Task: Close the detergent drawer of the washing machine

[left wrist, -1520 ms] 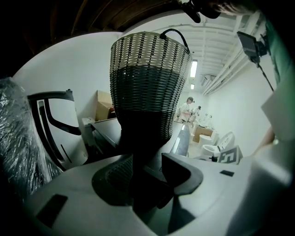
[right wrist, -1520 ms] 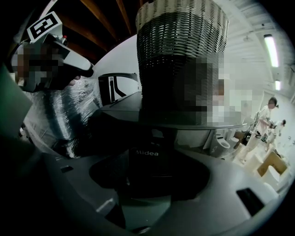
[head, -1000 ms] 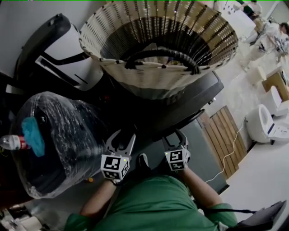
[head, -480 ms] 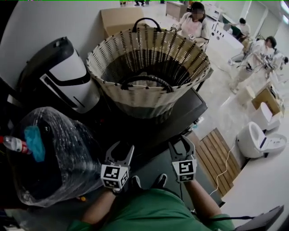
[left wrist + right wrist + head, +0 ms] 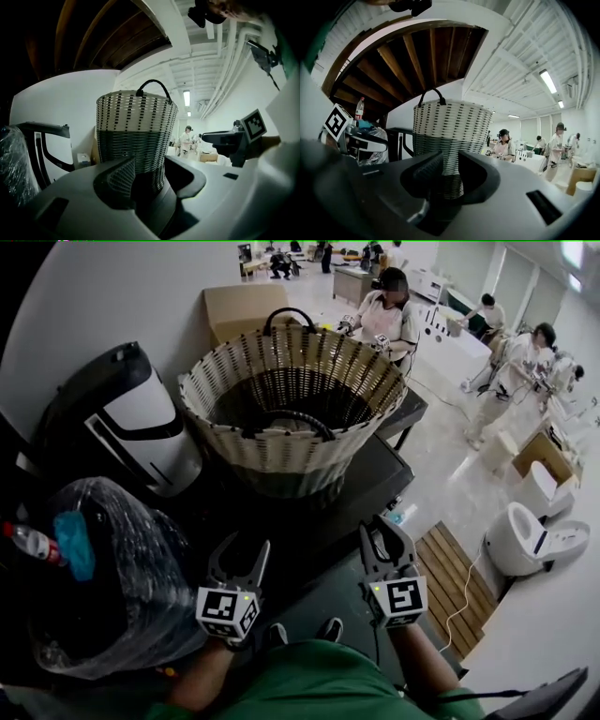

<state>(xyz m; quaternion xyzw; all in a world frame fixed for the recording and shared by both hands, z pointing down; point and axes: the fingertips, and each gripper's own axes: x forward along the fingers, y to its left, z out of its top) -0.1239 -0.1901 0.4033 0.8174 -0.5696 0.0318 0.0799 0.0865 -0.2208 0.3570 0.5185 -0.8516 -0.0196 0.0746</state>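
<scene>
So, your left hand-held gripper (image 5: pixel 240 554) is spread wide with nothing in it. Your right hand-held gripper (image 5: pixel 384 535) has just been closing, its jaws down to a narrow gap with nothing between them. Both hang just short of the washing machine (image 5: pixel 380 474), the dark box with the wicker basket (image 5: pixel 281 442) on top; can't make out its detergent drawer in any view.

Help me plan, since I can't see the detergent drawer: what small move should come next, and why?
Probably lower the left hand-held gripper toward the front of the washer. Its jaws stand apart and empty, pointing at the wicker basket, and no view shows the drawer.
</scene>
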